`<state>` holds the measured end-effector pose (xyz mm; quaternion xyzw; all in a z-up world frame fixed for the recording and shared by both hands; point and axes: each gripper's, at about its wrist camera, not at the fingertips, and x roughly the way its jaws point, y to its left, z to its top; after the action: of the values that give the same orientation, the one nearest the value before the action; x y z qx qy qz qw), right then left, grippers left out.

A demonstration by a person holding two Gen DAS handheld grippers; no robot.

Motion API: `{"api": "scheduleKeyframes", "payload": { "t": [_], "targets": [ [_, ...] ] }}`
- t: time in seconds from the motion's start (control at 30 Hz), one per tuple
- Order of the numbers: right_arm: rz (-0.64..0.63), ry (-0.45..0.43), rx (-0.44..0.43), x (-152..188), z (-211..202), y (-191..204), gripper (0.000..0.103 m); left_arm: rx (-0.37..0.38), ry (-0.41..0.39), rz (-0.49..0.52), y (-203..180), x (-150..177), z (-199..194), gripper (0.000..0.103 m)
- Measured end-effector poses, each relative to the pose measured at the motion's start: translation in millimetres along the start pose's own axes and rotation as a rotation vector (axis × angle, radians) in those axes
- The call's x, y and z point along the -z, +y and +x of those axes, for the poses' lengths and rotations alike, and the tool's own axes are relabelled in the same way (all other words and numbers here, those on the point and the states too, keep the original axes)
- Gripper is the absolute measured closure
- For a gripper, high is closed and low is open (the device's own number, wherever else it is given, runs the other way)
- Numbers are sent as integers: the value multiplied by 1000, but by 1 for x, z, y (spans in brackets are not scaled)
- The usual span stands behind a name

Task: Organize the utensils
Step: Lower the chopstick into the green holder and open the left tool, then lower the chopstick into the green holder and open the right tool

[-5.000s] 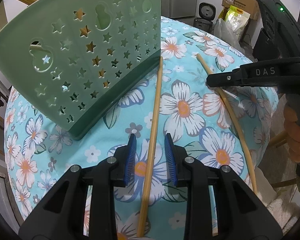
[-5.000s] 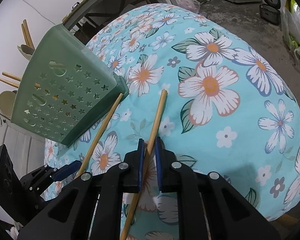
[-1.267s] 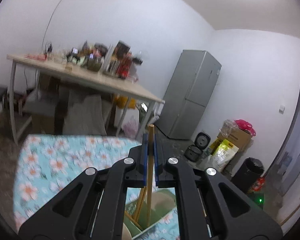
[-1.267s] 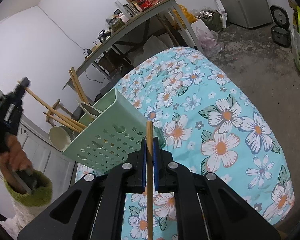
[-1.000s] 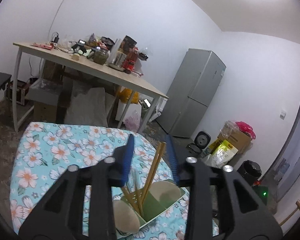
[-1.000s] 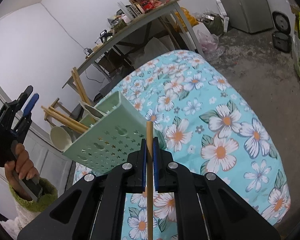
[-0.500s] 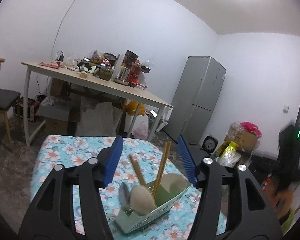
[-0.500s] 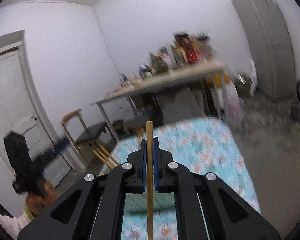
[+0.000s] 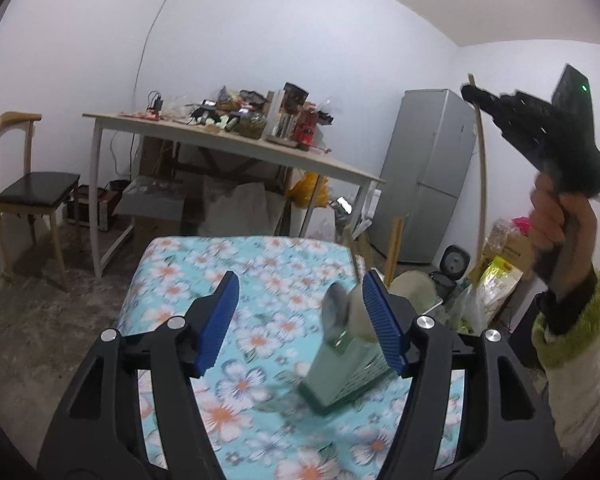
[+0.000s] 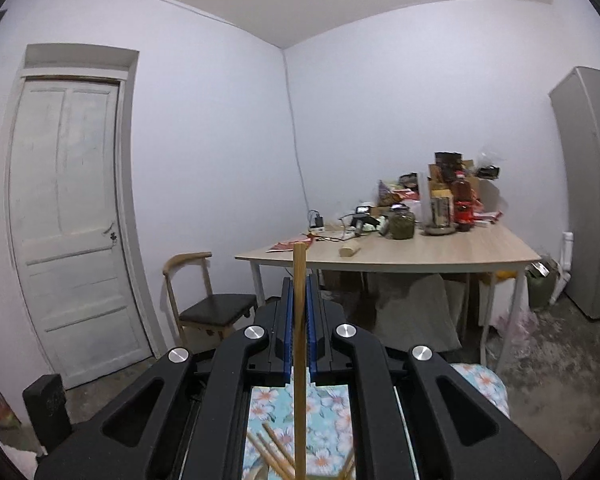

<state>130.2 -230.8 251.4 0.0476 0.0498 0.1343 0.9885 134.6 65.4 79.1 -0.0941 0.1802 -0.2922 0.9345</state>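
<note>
A pale green perforated utensil basket (image 9: 340, 376) stands on the floral tablecloth (image 9: 188, 280), holding spoons (image 9: 334, 308) and several wooden chopsticks (image 9: 392, 252). My left gripper (image 9: 300, 280) hovers in front of it; its jaws are opening and nothing is between the blue pads. High on the right, my right gripper (image 9: 470, 94) is shut on a long chopstick (image 9: 481, 184) that hangs down towards the basket. In the right wrist view the right gripper (image 10: 299, 284) clamps that chopstick (image 10: 299, 360) upright, with the basket's chopsticks (image 10: 274, 456) below it.
Behind the floral table stands a wooden table (image 9: 236, 148) piled with bottles and clutter, a chair (image 9: 32, 192) at left and a grey fridge (image 9: 432, 176) at right. Bags and a box (image 9: 500, 264) sit on the floor. A white door (image 10: 72, 216) is on the left wall.
The left gripper let its chopstick drop into the basket, opened wide and drew back. The right gripper rose from the table with its chopstick and turned it upright.
</note>
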Motion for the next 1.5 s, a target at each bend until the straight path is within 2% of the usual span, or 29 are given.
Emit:
{"api": "scheduleKeyframes", "payload": {
  "t": [0.17, 0.37, 0.53, 0.67, 0.77, 1.03, 1.1, 1.13, 1.2, 1.3, 1.4, 1.5],
  "targets": [
    [-26, 24, -21, 15, 34, 0, 97, -10, 33, -43, 23, 13, 4, 42],
    [-97, 95, 23, 53, 67, -3, 97, -28, 49, -44, 30, 22, 8, 42],
    [-129, 175, 70, 83, 75, -10, 97, -31, 59, -47, 33, 27, 9, 42],
    [-127, 214, 99, 96, 63, -15, 94, -26, 71, -43, 26, 31, 9, 42],
    [-97, 204, 127, 98, 41, -22, 75, -17, 79, -36, 19, 32, 9, 41],
    [28, 173, 187, 104, -38, -31, 63, 23, 109, 1, -15, 38, 6, 34],
    [63, 177, 214, 110, -57, -31, 53, 22, 121, 11, -27, 40, 6, 27],
    [86, 184, 229, 114, -68, -31, 49, 9, 121, 16, -31, 41, 6, 24],
    [127, 206, 252, 124, -84, -30, 31, -35, 132, 33, -44, 44, 6, 18],
    [155, 270, 276, 143, -103, -25, 20, -83, 171, 32, -60, 49, 9, 11],
    [174, 346, 319, 168, -118, -18, 12, -131, 219, 20, -70, 56, 15, 9],
    [195, 402, 363, 190, -127, -13, 9, -156, 257, 7, -77, 62, 19, 8]
  ]
}}
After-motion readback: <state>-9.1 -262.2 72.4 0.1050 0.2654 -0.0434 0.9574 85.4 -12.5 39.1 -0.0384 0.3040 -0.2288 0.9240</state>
